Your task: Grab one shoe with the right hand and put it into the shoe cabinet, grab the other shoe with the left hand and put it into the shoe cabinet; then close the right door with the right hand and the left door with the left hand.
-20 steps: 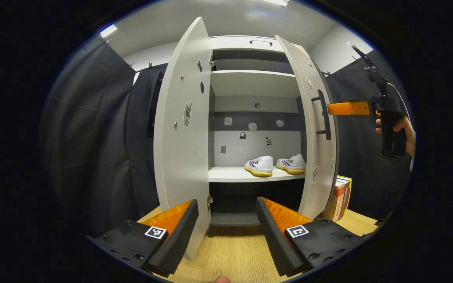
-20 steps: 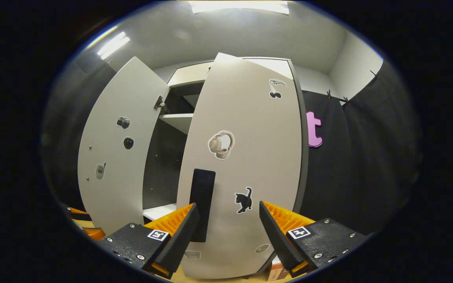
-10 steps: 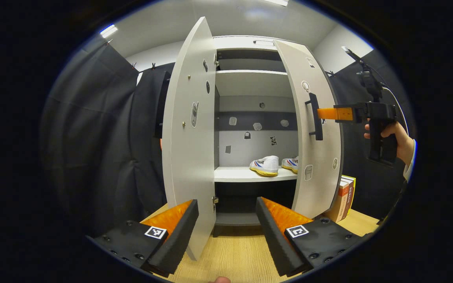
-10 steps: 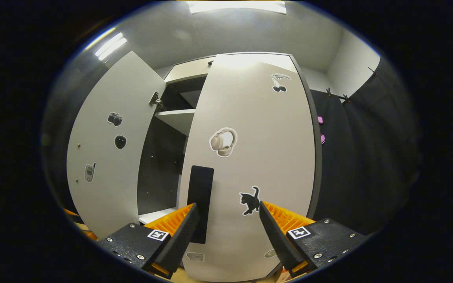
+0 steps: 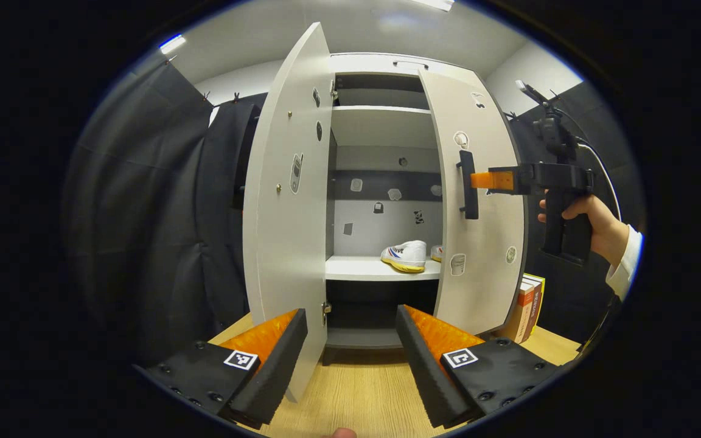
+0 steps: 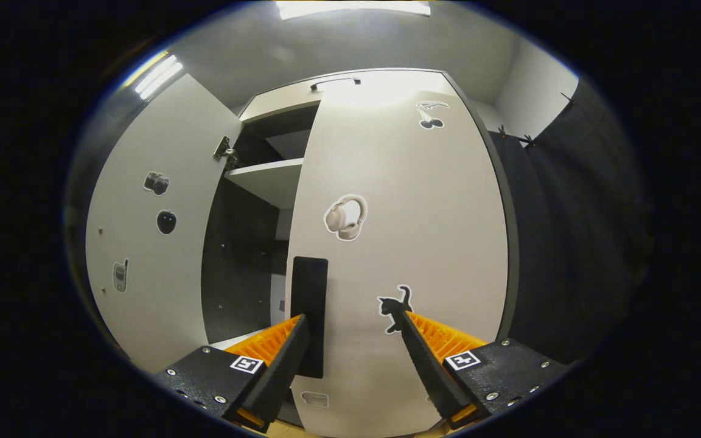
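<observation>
My right claw (image 6: 353, 340), fingers apart, presses the right door (image 6: 399, 231) dead ahead, handle (image 6: 308, 316) by its left finger; shoes (image 5: 406, 256) shelved beyond my open left claw (image 5: 350, 340).

Black gripper bodies with screws, square black-and-white markers and ribbed orange fingers (image 5: 445, 331) at lower frame; at right, black pistol-grip right gripper (image 5: 484, 180), thin cable, white sleeve cuff (image 5: 624, 267).
</observation>
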Available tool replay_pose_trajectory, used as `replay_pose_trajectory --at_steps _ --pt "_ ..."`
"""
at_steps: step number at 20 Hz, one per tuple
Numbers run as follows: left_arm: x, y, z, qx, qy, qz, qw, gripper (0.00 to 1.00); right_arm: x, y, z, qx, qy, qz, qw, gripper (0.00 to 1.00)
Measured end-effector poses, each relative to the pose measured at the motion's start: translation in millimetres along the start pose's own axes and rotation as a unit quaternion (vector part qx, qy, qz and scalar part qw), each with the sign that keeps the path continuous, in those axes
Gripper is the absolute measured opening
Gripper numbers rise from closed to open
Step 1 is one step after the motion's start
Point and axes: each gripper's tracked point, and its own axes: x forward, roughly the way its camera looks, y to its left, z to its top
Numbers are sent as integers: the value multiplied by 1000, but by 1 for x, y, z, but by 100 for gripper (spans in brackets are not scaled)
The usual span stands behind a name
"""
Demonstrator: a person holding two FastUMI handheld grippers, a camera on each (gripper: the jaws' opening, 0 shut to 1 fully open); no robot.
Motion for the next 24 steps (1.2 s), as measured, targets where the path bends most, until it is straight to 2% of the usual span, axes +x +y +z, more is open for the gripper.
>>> replay_pose_trajectory --at_steps 5,6,7,9,17,20,24 --pt "-1 1 1 -2 1 1 1000 95 10 -1 -5 9 4 -2 1000 94" --pt "-1 1 3 -2 1 1 1000 94 10 -1 -4 10 4 -3 1000 97" --pt "-1 1 4 -3 0 0 1000 94 9 -3 -4 11 7 -6 1000 94" --pt "1 1 10 -7 -2 -3 1000 94 0 -5 -2 11 8 -8 1000 94" --pt "5 -8 46 -18 -26 -20 999 94 -86 -17 9 -9 14 -40 999 94" --pt "3 -12 58 -35 -33 -24 999 95 -122 -23 -6 1 24 -56 998 94" --pt "0 -9 75 -30 -48 -16 998 95 -166 -34 -40 22 43 -82 995 94"
